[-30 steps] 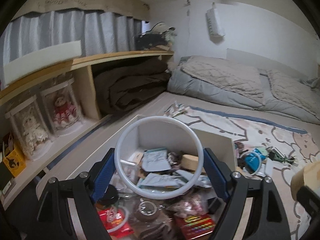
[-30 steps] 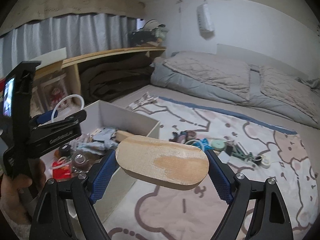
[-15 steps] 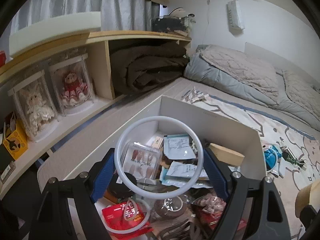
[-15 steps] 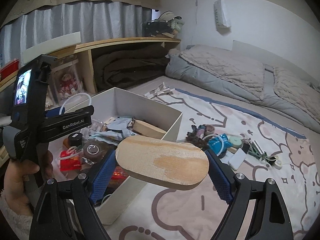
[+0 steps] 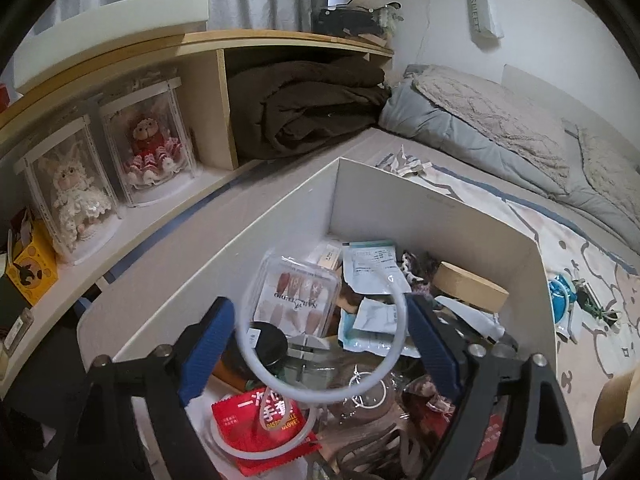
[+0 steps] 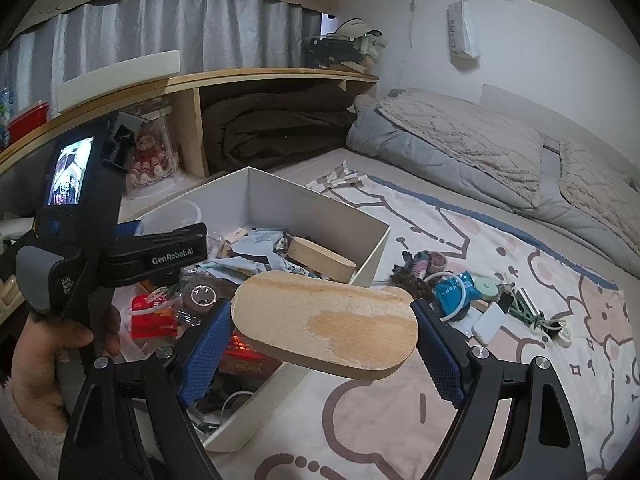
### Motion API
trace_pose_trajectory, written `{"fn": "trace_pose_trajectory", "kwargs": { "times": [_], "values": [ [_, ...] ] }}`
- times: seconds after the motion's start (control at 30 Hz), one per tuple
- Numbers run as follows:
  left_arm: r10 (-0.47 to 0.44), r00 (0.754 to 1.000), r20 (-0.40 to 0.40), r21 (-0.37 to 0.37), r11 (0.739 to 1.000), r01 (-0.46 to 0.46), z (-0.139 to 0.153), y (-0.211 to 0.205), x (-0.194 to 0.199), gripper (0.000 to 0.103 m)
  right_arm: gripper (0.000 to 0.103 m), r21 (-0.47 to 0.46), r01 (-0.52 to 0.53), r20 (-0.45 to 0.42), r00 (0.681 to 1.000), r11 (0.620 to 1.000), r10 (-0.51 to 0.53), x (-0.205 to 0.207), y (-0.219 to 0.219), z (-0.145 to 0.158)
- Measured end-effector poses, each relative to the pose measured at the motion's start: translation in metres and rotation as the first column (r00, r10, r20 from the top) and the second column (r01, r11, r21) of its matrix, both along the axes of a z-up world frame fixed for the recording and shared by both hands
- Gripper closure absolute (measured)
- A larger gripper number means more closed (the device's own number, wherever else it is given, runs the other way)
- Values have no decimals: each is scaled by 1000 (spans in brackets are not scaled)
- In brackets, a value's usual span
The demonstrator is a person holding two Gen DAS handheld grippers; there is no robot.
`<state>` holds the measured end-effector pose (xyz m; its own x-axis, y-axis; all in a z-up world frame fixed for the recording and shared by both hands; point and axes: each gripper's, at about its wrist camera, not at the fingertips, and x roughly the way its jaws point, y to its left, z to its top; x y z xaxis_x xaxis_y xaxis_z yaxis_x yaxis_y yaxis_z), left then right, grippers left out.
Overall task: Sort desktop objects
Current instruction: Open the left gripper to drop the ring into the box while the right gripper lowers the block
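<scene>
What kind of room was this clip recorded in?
Most likely a bedroom: a bed with a grey quilt, a folded brown blanket under a wooden shelf, and a cartoon bear cover spread over the mattress.

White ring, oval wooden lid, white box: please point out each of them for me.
Translucent white ring [image 5: 394, 344]: left wrist view, on its right-hand arc.
Oval wooden lid [image 6: 324, 320]: right wrist view, middle of its flat top face.
White open-topped cardboard box [image 6: 316, 206]: right wrist view, on its far inner wall.
</scene>
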<state>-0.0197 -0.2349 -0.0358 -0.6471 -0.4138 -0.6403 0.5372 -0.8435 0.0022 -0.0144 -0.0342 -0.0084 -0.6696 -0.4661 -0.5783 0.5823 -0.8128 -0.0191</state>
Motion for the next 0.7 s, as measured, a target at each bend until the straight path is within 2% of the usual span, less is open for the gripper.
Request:
{"fn": "trace_pose_trajectory", "kwargs": {
  "times": [0.1,0.4,0.6,0.7],
  "values": [
    [-2,1000,-8,10,1000,2,0,-1,0,7,15,0,-3,0,1000,1000,3,0,-2,1],
    [1,1000,-10,23,1000,-1,0,-5,3,7,15,-13,-23,29,999,1000,23,-9,-8,5],
    [14,999,-49,32,999,-12,7,-13,13,7,15,-35,-40,111,993,999,43,-39,-23,10],
    [55,996,-69,6,998,-55,12,-17,20,7,15,-38,-48,153,987,998,53,-57,-36,10]
  ]
}}
